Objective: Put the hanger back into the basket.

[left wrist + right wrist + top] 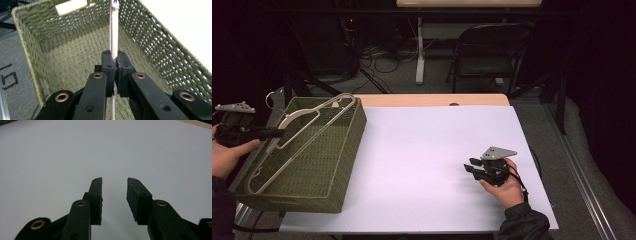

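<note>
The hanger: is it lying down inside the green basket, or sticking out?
Sticking out. The hanger lies tilted across the basket, its hook past the far rim, pinched by the left gripper.

A wooden table [432, 99] carries a white sheet [437, 165], with a green woven basket [319, 165] at its left.

Hanger [114, 30] edge-on, lower run hidden behind the left hand-held gripper [115, 72], basket [160, 47] cropped.

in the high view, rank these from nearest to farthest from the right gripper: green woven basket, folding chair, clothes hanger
1. green woven basket: across the white sheet, toward the left of the right gripper.
2. clothes hanger: lying over the basket, clamped by the left gripper at the far left.
3. folding chair: beyond the table's far edge, on the floor.
</note>
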A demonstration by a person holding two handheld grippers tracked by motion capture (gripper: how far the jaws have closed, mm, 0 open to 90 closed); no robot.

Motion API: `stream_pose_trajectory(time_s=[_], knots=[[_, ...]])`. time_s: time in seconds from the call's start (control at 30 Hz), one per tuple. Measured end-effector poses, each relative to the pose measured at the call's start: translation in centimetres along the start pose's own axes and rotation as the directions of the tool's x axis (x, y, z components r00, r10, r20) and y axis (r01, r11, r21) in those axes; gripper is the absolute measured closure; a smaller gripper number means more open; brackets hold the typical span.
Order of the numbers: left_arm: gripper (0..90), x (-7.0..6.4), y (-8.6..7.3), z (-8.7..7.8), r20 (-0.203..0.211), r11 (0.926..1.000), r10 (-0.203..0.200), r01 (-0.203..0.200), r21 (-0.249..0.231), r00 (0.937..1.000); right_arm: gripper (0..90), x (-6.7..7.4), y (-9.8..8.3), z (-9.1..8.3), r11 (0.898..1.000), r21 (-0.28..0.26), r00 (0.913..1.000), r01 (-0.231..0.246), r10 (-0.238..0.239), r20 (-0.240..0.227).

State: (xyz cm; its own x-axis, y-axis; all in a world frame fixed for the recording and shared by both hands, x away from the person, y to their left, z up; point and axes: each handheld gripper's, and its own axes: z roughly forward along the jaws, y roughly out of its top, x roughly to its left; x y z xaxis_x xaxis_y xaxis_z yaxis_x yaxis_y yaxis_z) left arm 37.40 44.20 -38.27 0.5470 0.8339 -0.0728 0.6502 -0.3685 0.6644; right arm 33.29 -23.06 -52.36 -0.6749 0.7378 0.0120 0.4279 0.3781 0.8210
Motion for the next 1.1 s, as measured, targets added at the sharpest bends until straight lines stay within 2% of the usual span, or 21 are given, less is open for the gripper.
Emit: stream_pose_trajectory(time_s=[0.2, 0.3, 0.53, 0.6, 0.67, 0.73, 0.83, 0.87, 0.97, 1.1], knots=[[86.7, 0.4, -1.3, 1.3, 0.001, 0.9996, -0.005, 0.005, 0.029, 1.0, 65.5, 0.1, 0.0, 0.1, 1.0, 0.001, 1.0, 0.002, -0.002, 0.0], [86.7, 0.5, -2.1, 2.6, 0.002, 0.9985, -0.016, 0.016, 0.052, 0.9999, 65.5, 0.1, 0.0, 0.1, 1.0, 0.003, 1.0, 0.002, -0.002, 0.001], [86.5, 0.5, -3.2, 5.1, 0.003, 0.9954, -0.006, 0.006, 0.096, 1.0, 65.3, 0.0, 0.0, 0.1, 1.0, 0.001, 1.0, 0.0, 0.0, -0.001], [86.3, 0.6, -3.5, 5.7, 0.0, 0.9941, -0.02, 0.02, 0.107, 0.9998, 65.3, 0.0, -0.1, 0.1, 1.0, 0.004, 1.0, -0.001, 0.001, -0.001], [86.0, 0.8, -3.7, 5.8, -0.011, 0.9945, -0.046, 0.047, 0.094, 0.9989, 65.2, 0.0, -0.1, 0.1, 1.0, 0.004, 1.0, -0.002, 0.002, -0.001], [84.7, 1.1, -3.8, 5.8, -0.036, 0.9929, -0.069, 0.072, 0.094, 0.997, 65.1, 0.0, -0.1, 0.1, 1.0, 0.004, 1.0, -0.001, 0.001, -0.002], [76.2, 1.3, -4.0, 5.6, -0.11, 0.9928, -0.057, 0.068, 0.098, 0.9923, 64.9, 0.0, -0.1, 0.1, 1.0, 0.003, 1.0, -0.002, 0.002, -0.002], [73.7, 1.4, -4.1, 5.6, -0.125, 0.9919, -0.066, 0.078, 0.1, 0.99, 64.9, 0.0, -0.1, 0.1, 1.0, 0.002, 1.0, -0.002, 0.002, -0.003], [66.3, 1.6, -4.4, 5.2, -0.135, 0.9897, -0.103, 0.115, 0.086, 0.9856, 64.7, 0.0, -0.1, 0.1, 1.0, 0.001, 1.0, -0.002, 0.002, -0.003], [54.4, 1.7, -4.6, 4.5, -0.161, 0.9894, -0.117, 0.129, 0.066, 0.9801, 62.1, 0.0, 0.0, 0.1, 1.0, -0.002, 1.0, -0.002, 0.002, -0.002]])
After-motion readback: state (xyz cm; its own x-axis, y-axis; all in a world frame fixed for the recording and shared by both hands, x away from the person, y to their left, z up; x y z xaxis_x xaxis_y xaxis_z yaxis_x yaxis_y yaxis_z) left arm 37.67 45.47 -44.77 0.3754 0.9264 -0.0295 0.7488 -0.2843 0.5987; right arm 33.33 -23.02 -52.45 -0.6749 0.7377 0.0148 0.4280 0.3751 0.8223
